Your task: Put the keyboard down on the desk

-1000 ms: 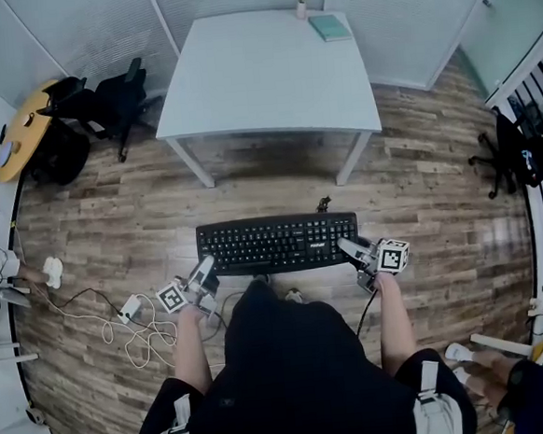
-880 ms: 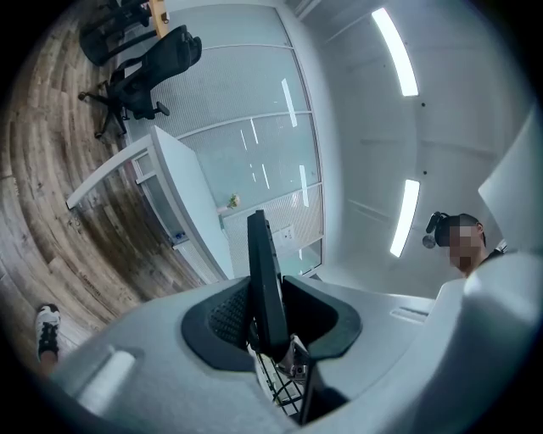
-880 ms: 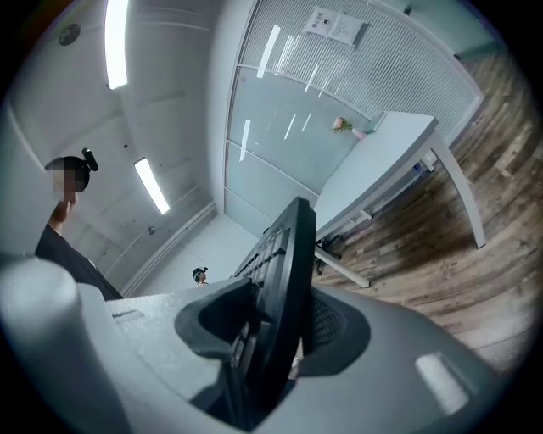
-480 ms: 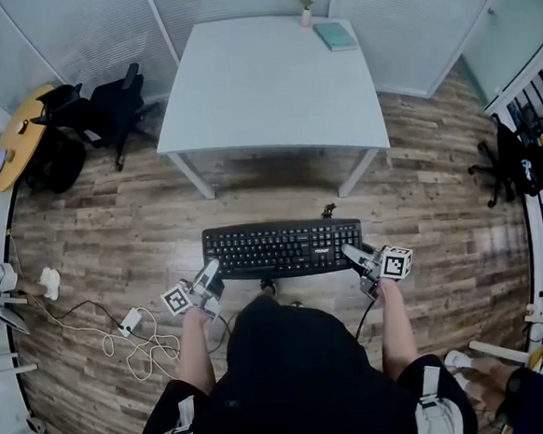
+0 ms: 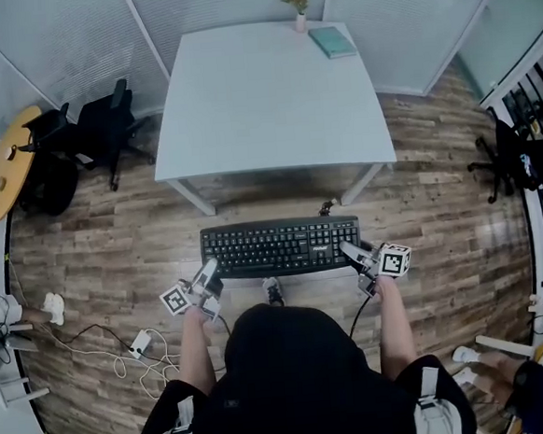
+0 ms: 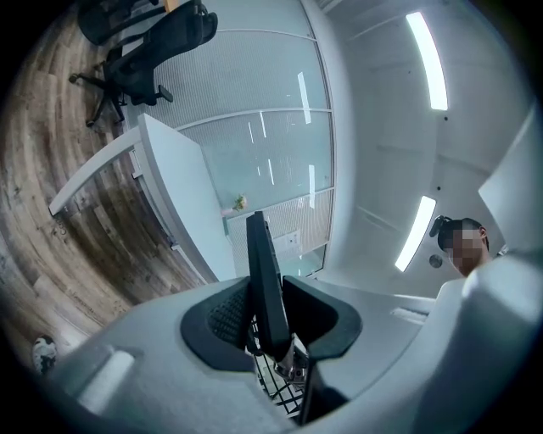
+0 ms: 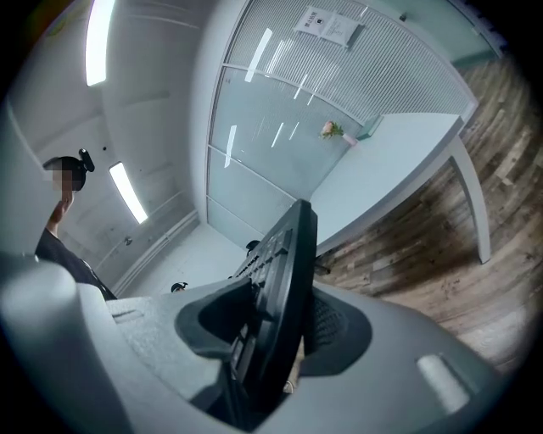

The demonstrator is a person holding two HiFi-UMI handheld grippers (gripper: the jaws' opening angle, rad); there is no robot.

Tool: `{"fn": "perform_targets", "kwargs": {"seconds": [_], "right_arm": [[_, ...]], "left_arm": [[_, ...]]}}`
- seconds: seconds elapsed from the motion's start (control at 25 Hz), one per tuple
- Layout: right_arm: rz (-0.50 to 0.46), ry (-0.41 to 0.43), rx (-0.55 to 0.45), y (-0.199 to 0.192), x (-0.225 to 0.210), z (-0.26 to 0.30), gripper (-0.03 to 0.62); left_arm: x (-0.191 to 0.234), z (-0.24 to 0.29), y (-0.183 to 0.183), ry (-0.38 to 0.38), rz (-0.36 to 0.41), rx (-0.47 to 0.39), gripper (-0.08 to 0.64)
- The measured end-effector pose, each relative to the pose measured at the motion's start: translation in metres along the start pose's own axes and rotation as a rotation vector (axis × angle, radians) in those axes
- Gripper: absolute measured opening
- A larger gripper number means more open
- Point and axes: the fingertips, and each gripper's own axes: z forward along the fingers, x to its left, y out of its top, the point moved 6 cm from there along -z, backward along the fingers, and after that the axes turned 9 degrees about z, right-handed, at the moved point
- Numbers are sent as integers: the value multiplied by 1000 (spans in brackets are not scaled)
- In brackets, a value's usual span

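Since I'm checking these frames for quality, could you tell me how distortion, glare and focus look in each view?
Head view: wide-angle bending bows the desk edges; even light, keyboard sharp. Left gripper view: strong fisheye, dark corners, ceiling light blown out, streaks on the glass wall. Right gripper view: same fisheye; the close keyboard edge is soft.

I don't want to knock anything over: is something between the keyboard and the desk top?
Nothing visible. The keyboard, gripped at its ends by the left gripper and right gripper, hangs over the floor short of the desk. The desk's near part is bare; a vase and a book sit at its far edge.
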Motion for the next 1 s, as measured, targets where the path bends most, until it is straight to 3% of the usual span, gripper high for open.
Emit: {"fn": "perform_targets", "kwargs": {"seconds": [0.28, 0.44, 0.8, 1.0], "right_arm": [[6, -51, -6, 14, -17, 30, 158], [32, -37, -5, 15, -15, 55, 160], [27, -29, 10, 23, -13, 99, 160], [-10, -42, 26, 32, -10, 111, 160]], "left_arm": [[29, 18, 33, -6, -4, 33, 95], [46, 14, 46, 5, -27, 30, 95], [67, 7, 80, -3, -4, 12, 95], [71, 4, 89, 0, -5, 5, 95]]}}
